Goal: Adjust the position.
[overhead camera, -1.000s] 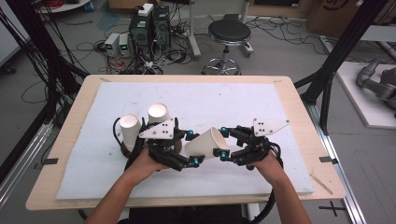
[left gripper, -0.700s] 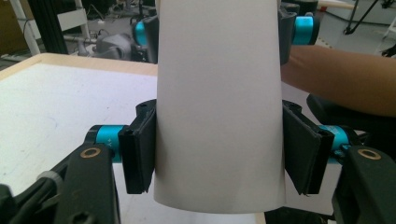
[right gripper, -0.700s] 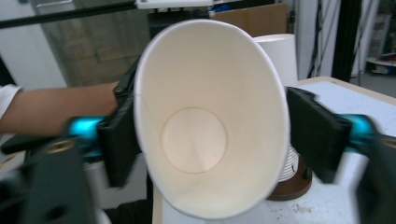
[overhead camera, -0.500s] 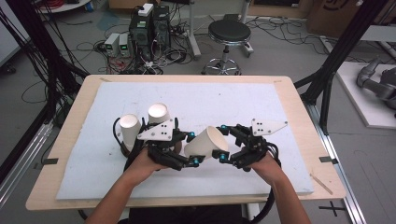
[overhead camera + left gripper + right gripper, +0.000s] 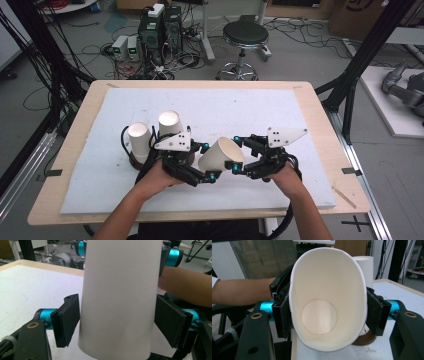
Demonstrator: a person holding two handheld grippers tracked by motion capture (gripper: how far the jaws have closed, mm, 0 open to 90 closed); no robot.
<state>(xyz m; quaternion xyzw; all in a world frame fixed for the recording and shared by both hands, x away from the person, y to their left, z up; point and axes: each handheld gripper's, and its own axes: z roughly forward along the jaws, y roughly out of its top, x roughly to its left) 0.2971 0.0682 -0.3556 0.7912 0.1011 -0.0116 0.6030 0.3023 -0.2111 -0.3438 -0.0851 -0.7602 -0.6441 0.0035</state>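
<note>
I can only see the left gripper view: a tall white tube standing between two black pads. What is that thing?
Observer: It is a paper cup. The right gripper view looks straight into its open mouth, down to the round bottom.
Operator: Is anything else holding it at that open end?
Observer: Yes. The right gripper pinches the rim from both sides and squashes it into an oval.
</note>
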